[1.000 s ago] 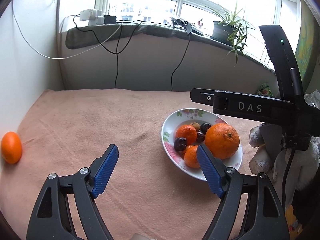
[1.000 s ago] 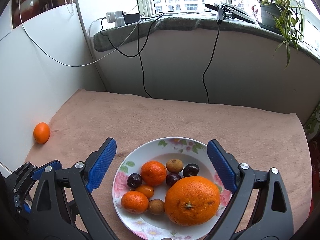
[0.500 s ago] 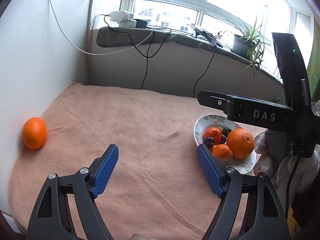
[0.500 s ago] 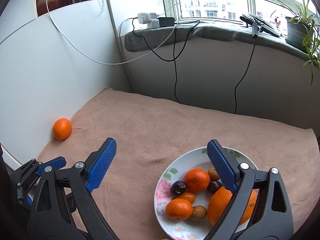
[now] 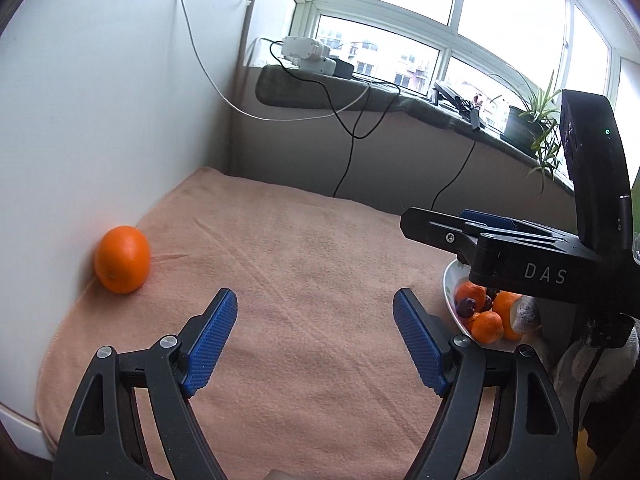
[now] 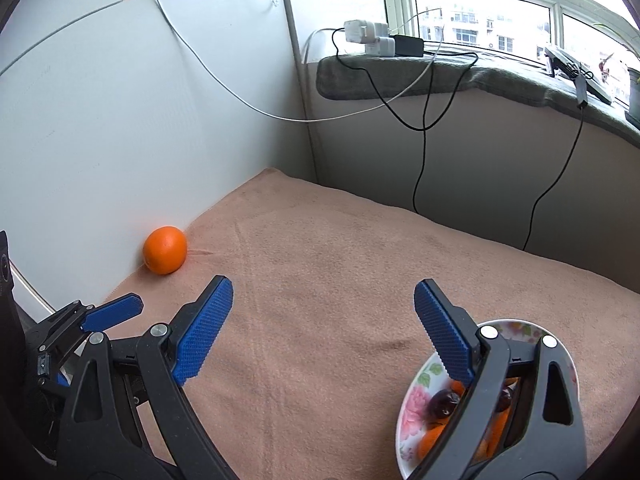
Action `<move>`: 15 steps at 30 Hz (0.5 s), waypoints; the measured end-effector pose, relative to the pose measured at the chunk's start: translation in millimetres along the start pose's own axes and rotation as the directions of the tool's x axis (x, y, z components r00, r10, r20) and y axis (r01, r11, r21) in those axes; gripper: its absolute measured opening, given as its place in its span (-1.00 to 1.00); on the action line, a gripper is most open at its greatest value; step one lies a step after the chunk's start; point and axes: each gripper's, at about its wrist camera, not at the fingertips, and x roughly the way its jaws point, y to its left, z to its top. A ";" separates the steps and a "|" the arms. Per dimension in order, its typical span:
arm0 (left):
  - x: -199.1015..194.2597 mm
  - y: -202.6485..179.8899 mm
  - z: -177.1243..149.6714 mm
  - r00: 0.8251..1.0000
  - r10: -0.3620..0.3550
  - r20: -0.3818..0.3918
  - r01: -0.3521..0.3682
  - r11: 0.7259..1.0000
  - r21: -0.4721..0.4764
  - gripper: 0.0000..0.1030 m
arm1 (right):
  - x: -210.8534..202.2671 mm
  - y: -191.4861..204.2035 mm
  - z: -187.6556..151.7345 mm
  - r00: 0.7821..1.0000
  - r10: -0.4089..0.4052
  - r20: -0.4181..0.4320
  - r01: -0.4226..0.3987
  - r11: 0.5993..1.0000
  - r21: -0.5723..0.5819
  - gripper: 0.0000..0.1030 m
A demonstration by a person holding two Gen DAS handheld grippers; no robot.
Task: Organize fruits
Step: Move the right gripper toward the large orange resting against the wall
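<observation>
Your left hand-held gripper (image 5: 314, 336) gapes empty toward the stray orange (image 5: 122, 259), lodged against the wall, outside the plate (image 6: 420, 384).

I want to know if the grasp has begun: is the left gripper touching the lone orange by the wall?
Apart. The left wrist view shows the left gripper open, with bare cloth between its fingers and the orange.

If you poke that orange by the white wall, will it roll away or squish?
The orange looks round and smooth, so a poke would likely send it rolling along the peach towel. It seems to rest against the white wall, which should stop it going that way. Its shiny, unwrinkled skin suggests it is firm and probably won't squish under gentle pads.
</observation>
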 end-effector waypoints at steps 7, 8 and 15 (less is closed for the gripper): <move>2.5 31.8 1.7 0.998 0.066 0.002 -0.066 0.997 -0.043 0.56 | 29.6 23.6 10.2 0.996 0.077 -0.052 -0.079 0.996 -0.031 0.83; 2.5 36.6 1.5 0.997 0.075 0.002 -0.075 0.996 -0.047 0.56 | 33.9 27.2 11.6 0.994 0.088 -0.060 -0.091 0.995 -0.037 0.83; 8.8 68.2 -0.7 0.995 0.102 -0.015 -0.103 0.989 -0.109 0.56 | 62.1 54.7 21.3 0.984 0.144 -0.105 -0.154 0.984 -0.089 0.83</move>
